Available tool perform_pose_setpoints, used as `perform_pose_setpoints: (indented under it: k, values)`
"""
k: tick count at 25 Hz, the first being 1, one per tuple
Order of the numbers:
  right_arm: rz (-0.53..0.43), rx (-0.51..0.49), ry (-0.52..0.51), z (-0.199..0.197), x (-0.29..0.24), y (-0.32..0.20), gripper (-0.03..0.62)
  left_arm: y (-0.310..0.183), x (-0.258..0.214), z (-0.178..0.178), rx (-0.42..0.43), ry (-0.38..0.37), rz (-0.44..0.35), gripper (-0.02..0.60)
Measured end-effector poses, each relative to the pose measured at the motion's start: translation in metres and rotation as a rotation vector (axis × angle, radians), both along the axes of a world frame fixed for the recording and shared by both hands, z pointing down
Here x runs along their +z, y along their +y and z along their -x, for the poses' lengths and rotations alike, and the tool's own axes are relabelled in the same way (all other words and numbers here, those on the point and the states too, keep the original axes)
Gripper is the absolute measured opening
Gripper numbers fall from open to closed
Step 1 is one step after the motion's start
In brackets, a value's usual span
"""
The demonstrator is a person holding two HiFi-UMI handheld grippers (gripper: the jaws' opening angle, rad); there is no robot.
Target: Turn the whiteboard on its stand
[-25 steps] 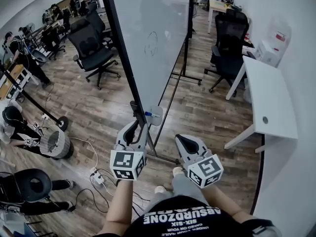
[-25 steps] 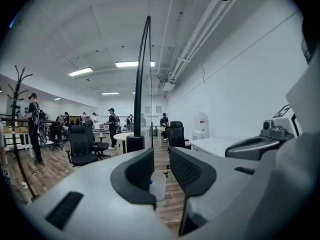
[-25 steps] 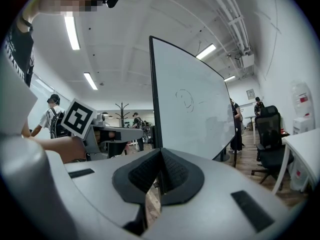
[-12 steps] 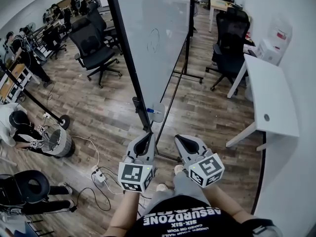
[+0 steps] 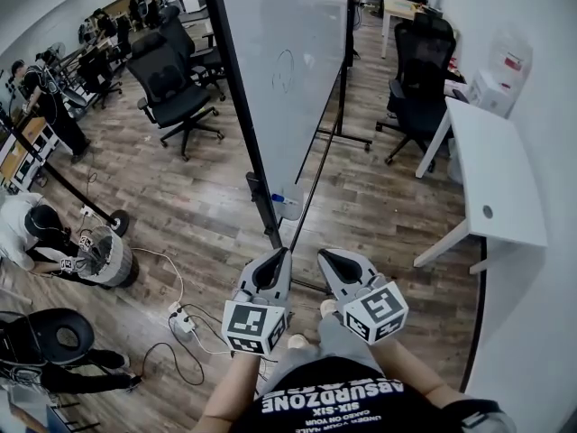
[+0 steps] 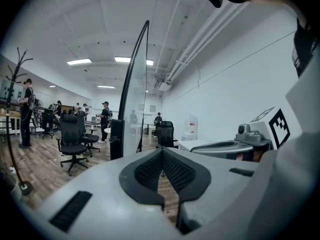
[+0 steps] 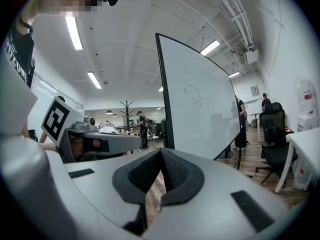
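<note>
The whiteboard (image 5: 288, 52) stands upright on its wheeled stand (image 5: 335, 137), its dark side frame (image 5: 239, 97) running down toward me. A small tray with a blue marker (image 5: 286, 202) hangs at its lower corner. My left gripper (image 5: 278, 254) is just below that frame end, apart from it, shut with nothing between its pads. My right gripper (image 5: 325, 254) sits beside it, also shut and empty. The left gripper view shows the whiteboard (image 6: 136, 104) nearly edge-on beyond the left gripper (image 6: 162, 152). In the right gripper view the whiteboard (image 7: 200, 104) face with a faint scribble lies past the right gripper (image 7: 161, 152).
A white desk (image 5: 491, 179) runs along the right wall. Black office chairs stand left of the board (image 5: 176, 88) and behind it (image 5: 419, 70). A power strip with cables (image 5: 180, 319) lies on the wood floor at my left. People work at the far left.
My left gripper has come off the whiteboard's frame edge, pulled back toward me and to the right, and shut. The board's near edge has shifted slightly right. The right gripper has barely moved.
</note>
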State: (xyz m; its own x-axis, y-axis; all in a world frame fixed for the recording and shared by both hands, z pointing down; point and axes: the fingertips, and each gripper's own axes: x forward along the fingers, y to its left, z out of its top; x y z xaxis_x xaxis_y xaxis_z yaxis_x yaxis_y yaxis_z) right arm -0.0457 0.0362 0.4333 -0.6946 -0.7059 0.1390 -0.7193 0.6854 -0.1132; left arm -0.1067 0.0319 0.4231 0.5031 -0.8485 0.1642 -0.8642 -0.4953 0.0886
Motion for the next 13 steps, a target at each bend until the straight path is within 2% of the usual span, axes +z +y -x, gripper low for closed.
perform_pose_setpoints:
  k: [13]
  values:
    - [0.005,0.004,0.010,0.004,0.006,0.013,-0.002,0.013,0.004,0.000,0.017,-0.007,0.000,0.006]
